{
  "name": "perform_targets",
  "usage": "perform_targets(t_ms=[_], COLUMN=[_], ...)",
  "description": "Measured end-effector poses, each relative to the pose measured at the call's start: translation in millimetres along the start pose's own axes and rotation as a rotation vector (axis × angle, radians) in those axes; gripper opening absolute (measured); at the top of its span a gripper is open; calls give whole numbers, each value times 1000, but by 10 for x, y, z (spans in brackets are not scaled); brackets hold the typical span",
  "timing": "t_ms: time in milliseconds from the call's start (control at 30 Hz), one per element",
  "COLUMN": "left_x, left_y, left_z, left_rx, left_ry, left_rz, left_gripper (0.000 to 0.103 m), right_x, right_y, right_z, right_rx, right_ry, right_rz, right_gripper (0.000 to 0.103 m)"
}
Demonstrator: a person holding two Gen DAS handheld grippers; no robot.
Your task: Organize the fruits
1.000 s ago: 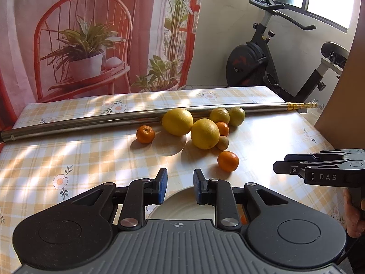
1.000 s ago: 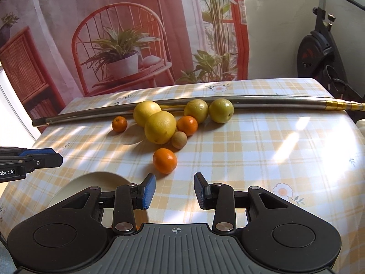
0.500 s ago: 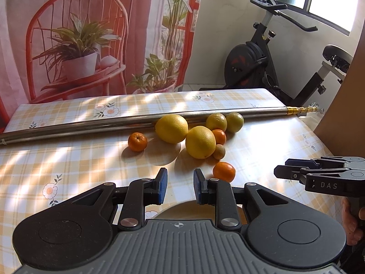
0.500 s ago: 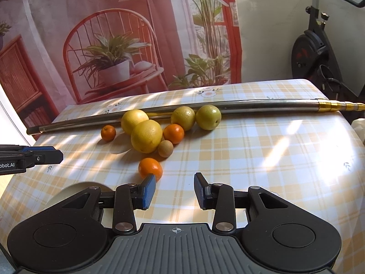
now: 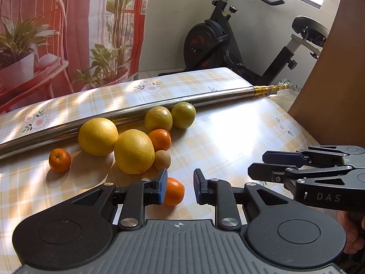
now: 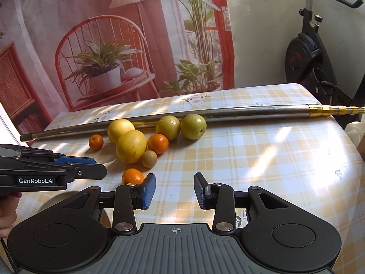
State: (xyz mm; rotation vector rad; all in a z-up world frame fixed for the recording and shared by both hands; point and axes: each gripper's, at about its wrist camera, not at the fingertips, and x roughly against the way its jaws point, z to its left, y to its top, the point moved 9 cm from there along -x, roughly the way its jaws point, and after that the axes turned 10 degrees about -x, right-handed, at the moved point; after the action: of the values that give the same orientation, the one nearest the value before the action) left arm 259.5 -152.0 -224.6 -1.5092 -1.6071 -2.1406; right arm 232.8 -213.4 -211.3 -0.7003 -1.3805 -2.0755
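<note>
The left tongs (image 5: 180, 182) pointed down over the near edge of the counter (image 5: 228, 137), which was covered in a yellow-and-white checked cloth with printed flowers. Their blue pads stood a little apart with nothing between them. A small round orange mandarin (image 5: 174, 190) lay on the cloth just past the left pad, partly hidden behind it and not gripped.

The right tongs (image 6: 174, 187) hung over the near edge further to the right, with their pads likewise a little apart and only bare cloth in the gap.

Beyond the near mandarin, towards the far edge, the other fruits sat in a loose cluster. A large yellow grapefruit (image 5: 134, 151) touched a second large yellow grapefruit (image 5: 98, 136) behind it. A small brown round fruit (image 5: 162, 159) and a medium orange citrus fruit (image 5: 160, 139) sat against the front grapefruit's right side. A yellow-green round fruit (image 5: 158, 118) and a greener round fruit (image 5: 183, 115) rested side by side against a long steel pole with a brass-coloured tip (image 5: 205, 97), which lay along the far side of the counter. A tiny orange mandarin (image 5: 59, 160) stood alone to the left of the cluster.

A pale round plate (image 6: 45, 202) showed at the near left corner, mostly hidden by the tongs. A black exercise bike (image 5: 216, 41) stood beyond the counter.
</note>
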Motion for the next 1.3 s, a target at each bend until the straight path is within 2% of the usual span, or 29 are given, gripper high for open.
perform_targets(t_ms=[133,300,433,600,700,900,1100,1300], left_x=[-234,-413,-440,-455,-494,-551,-582,-627], left_y=[89,128,128,106,81,114,125,154], left_z=[-45,-1,103,110,90,120,55,34], left_rx=[-12,-35,-51,-89,-136,-123,-202,-219], left_ry=[-9,25,71,67,87,114,159,184], left_rz=[7,30,36,46,58,57,70,73], left_gripper=[26,26,26,26,26,26,26,26], right_x=[-4,-4,-35,-91,-114,-134,-131,-139], right_y=[-5,11,-1,-20,-30,-34,-29,-25], right_z=[-115,-244,-338,-384,-381,-379,-388,-397], right_rx=[-30,-52,-79,-96,-98,-98,-100,-105], right_ry=[-6,-17,-17,-16,-12,-12,-16,-16], right_rz=[0,-4,2,12,15,20,18,20], right_gripper=[35,35,35,35,35,35,35,35])
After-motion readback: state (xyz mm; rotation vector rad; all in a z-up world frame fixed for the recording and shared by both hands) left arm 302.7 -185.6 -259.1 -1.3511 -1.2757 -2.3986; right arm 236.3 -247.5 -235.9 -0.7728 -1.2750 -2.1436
